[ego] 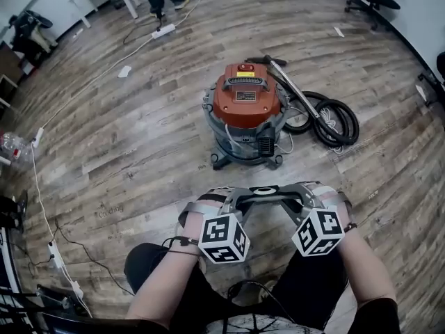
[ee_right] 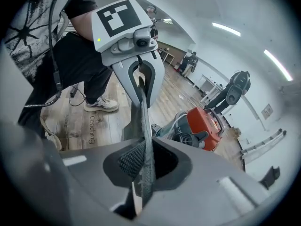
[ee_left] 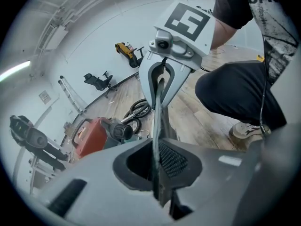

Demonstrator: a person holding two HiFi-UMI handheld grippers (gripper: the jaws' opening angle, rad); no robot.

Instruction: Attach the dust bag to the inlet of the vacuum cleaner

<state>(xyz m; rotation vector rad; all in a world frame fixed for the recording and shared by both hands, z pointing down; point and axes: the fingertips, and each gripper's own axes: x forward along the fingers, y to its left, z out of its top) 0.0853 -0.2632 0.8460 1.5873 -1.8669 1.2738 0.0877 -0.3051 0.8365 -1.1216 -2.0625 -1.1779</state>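
Dust bag (ego: 264, 192) is held taut between my two claws, low in front of my knees and well apart from the vacuum cleaner (ego: 245, 113). The cleaner stands ahead on the wooden floor (ego: 139, 138) with its orange lid on, so I cannot see what its drum holds. My left gripper (ego: 229, 204) and right gripper (ego: 306, 200) tilt downward, facing each other, each clamped on an edge of the bag. A hose (ego: 327, 120) coils just right of the drum, and floorboards stretch between bag and drum.
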